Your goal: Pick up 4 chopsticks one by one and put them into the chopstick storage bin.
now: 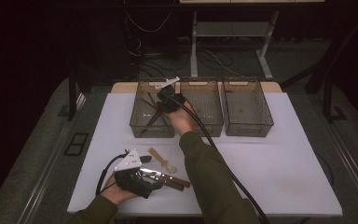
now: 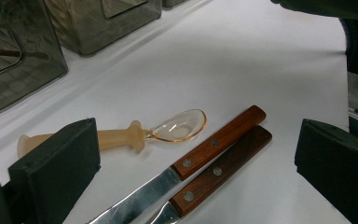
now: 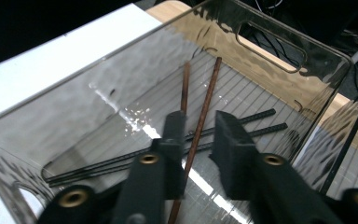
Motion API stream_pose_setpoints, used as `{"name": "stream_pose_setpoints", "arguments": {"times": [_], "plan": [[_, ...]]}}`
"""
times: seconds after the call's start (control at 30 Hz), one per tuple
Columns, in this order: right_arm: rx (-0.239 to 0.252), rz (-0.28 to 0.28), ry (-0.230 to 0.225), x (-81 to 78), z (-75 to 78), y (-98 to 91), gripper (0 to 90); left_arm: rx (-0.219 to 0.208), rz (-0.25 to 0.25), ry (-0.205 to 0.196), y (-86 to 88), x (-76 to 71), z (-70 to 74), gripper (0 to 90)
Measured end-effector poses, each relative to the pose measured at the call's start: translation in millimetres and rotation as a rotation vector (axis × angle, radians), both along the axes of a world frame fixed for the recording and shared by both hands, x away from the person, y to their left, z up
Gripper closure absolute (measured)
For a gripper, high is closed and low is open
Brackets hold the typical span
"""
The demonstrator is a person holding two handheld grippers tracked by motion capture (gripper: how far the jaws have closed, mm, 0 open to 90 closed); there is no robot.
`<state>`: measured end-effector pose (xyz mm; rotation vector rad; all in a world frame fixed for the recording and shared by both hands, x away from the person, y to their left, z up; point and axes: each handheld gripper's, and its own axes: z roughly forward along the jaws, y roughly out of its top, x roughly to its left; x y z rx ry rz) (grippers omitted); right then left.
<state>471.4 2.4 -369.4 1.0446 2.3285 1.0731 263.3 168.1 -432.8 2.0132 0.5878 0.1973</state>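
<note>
The white table (image 1: 279,177) carries three smoky clear bins, none with any readable label. Over the left bin (image 1: 140,122) the right gripper (image 3: 198,154) has its jaws slightly apart, a brown chopstick (image 3: 204,112) between them, unpressed. The left gripper (image 2: 191,177) rests wide open around two wooden-handled knives (image 2: 223,149), beside a translucent spoon (image 2: 177,127).

Two thin brown chopsticks (image 3: 200,116) lie crossing two black ones (image 3: 242,126) in the left bin (image 1: 140,126)
</note>
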Motion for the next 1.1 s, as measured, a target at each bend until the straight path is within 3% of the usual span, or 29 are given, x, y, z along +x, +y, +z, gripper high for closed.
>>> {"name": "stream_pose_setpoints", "arguments": {"times": [0.4,0.67,0.8,0.9,1.0,1.1], "plan": [[0.095,0.055,0.054,-10.7,12.8,-19.8,45.6,-0.005,0.004,0.002,2.2,0.6,-0.3,0.0],[0.148,0.091,0.039,-29.4,17.3,-46.1,33.0,-0.01,0.013,-0.002,4.1,0.9,0.4,0.0],[0.157,0.117,0.009,-41.8,19.0,-61.3,27.5,-0.007,0.013,-0.004,3.6,0.7,-0.1,0.0],[0.177,0.118,0.006,-50.0,19.3,-74.4,25.1,0.006,0.01,0.004,5.2,1.2,0.1,0.0],[0.208,0.115,0.01,-57.3,17.8,-87.2,21.6,-0.009,0.024,0.015,5.1,0.5,-0.7,0.0],[0.187,0.1,-0.002,-66.0,14.3,-96.6,18.1,-0.006,0.021,0.016,5.4,0.2,-0.7,0.0]]}}
